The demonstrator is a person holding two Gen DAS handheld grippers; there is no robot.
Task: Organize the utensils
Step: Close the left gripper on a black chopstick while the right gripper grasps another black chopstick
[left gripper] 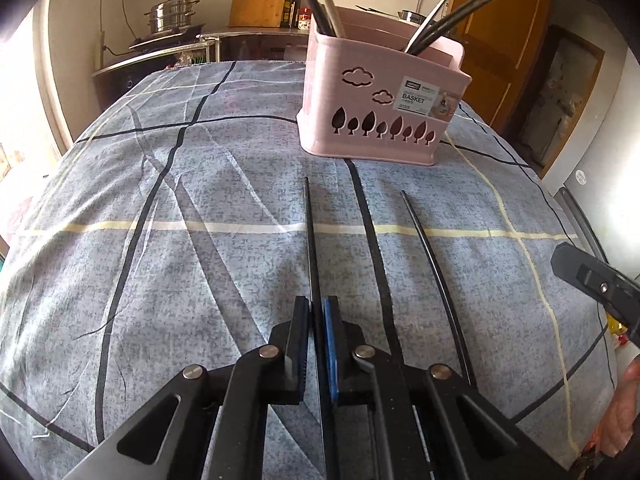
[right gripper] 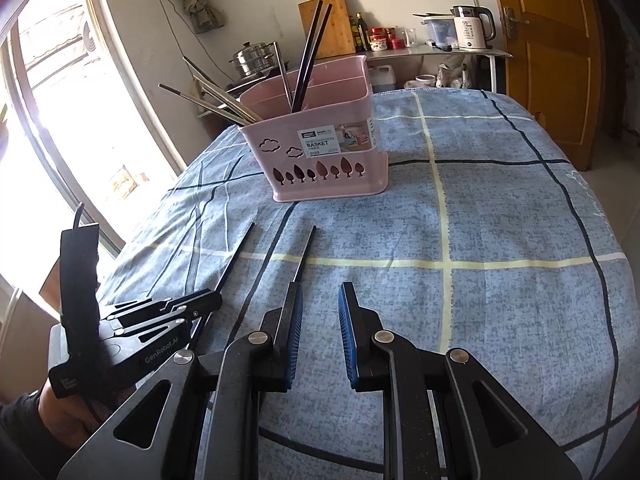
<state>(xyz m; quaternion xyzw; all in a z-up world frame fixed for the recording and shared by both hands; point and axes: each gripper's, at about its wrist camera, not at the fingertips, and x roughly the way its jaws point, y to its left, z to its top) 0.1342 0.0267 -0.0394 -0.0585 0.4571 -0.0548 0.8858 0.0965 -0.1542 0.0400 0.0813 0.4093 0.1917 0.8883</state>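
Observation:
A pink utensil basket (left gripper: 376,112) stands on the blue checked tablecloth and holds several black and metal chopsticks; it also shows in the right wrist view (right gripper: 324,156). My left gripper (left gripper: 316,312) is shut on a black chopstick (left gripper: 310,240) that lies along the cloth toward the basket. A second black chopstick (left gripper: 436,268) lies to its right. In the right wrist view my right gripper (right gripper: 320,300) is open and empty above the cloth, just right of the second chopstick (right gripper: 305,254). The left gripper (right gripper: 200,304) and its held chopstick (right gripper: 238,256) show at the left.
The tablecloth (right gripper: 480,240) covers the whole table. Behind it stand a counter with a steamer pot (left gripper: 172,14), a cutting board (right gripper: 326,24), bottles and a kettle (right gripper: 472,28). A wooden door (right gripper: 556,60) is at the right, a bright window (right gripper: 60,128) at the left.

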